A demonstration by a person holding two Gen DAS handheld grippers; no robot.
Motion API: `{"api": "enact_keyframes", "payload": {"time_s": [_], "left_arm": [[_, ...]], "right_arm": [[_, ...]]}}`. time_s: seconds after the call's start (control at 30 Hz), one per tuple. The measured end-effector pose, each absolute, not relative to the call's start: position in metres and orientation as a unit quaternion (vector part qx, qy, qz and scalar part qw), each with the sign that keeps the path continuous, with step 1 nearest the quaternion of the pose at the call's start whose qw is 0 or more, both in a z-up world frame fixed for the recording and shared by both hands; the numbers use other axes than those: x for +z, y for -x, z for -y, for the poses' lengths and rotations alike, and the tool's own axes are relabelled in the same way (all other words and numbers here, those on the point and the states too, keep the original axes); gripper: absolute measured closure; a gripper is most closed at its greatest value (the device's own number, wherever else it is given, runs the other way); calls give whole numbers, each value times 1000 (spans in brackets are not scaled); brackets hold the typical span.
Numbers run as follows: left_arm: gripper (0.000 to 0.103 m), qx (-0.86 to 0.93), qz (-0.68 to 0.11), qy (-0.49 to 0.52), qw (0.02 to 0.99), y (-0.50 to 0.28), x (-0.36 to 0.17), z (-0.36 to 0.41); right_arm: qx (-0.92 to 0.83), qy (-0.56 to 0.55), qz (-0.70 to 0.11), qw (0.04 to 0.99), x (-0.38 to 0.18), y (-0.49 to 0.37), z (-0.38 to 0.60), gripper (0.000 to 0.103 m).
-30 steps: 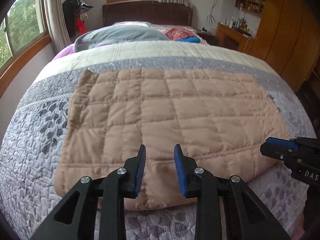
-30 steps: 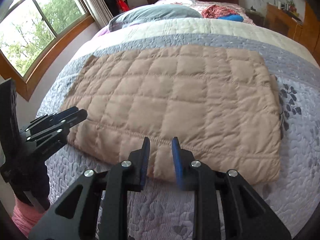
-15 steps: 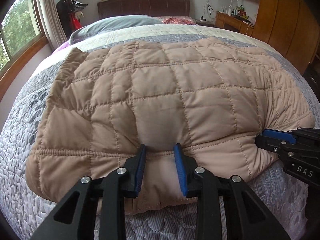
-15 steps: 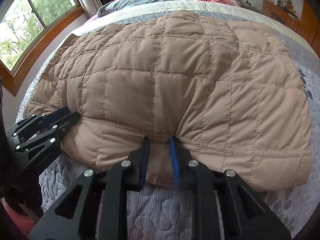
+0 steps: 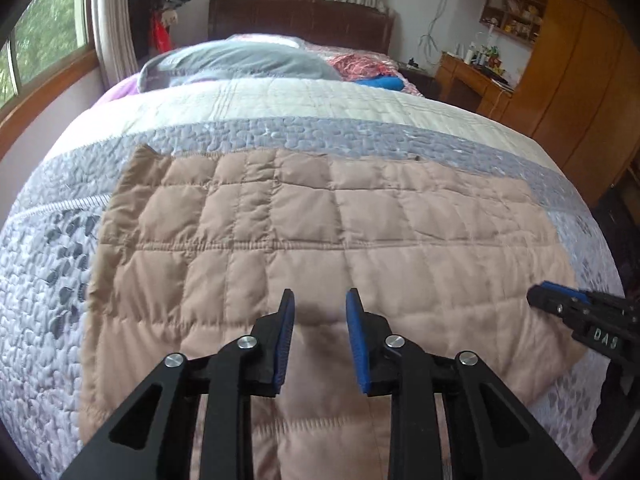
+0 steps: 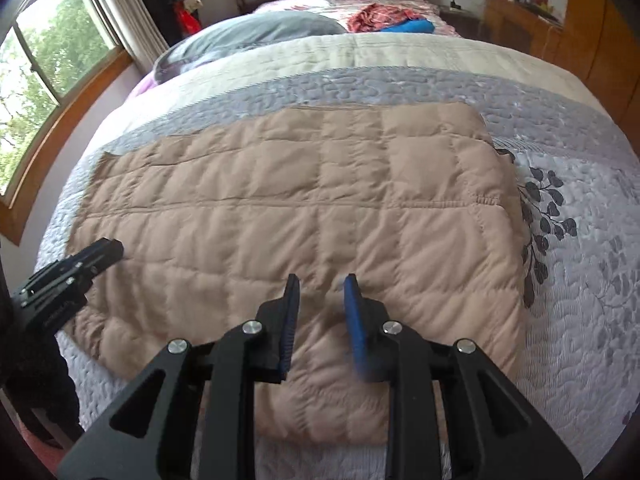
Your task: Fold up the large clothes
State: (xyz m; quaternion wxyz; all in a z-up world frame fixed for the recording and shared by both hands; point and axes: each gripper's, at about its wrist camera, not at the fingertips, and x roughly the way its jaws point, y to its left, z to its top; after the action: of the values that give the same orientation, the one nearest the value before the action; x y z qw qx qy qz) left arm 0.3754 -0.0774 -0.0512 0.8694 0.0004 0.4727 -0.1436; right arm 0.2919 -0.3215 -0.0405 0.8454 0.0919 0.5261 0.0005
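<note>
Both tools are hovering with jaws apart and gripping nothing: the left tool (image 5: 320, 336) and right tool (image 6: 320, 320) over the near part of the tan quilted jacket (image 5: 320, 240), lying folded flat on the bed (image 5: 48, 300). Any further folds are remaining. Only the right view is showing the jacket's right edge fully.

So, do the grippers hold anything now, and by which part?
Nothing seems held. The left gripper and the right gripper stand with jaws apart over the tan quilted garment, which lies flat on the bed.
</note>
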Motion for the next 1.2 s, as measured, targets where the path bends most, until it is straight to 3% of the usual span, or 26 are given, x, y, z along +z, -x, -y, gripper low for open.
{"api": "enact_keyframes", "payload": {"time_s": [0.3,0.77,0.83,0.97,1.03,1.2], "left_arm": [[76,-146,-477,-15,866,-384,-86,77],[76,-156,-456,-19,876,-360,-84,73],[76,-153,-448,-27,881,-355,-78,69],[66,-152,-422,-34,893,-334,-55,55],[60,-147,-409,-39,900,-327,-43,47],[45,-128,-382,-60,913,-308,-20,25]], "right_arm": [[-4,-64,-529,846,-79,-301,312,80],[15,-53,-515,856,-73,-293,313,79],[30,-64,-507,859,-65,-287,318,65],[37,-65,-468,880,-37,-271,330,57],[35,-69,-453,888,-25,-265,338,44],[19,-68,-430,900,-6,-255,359,34]]}}
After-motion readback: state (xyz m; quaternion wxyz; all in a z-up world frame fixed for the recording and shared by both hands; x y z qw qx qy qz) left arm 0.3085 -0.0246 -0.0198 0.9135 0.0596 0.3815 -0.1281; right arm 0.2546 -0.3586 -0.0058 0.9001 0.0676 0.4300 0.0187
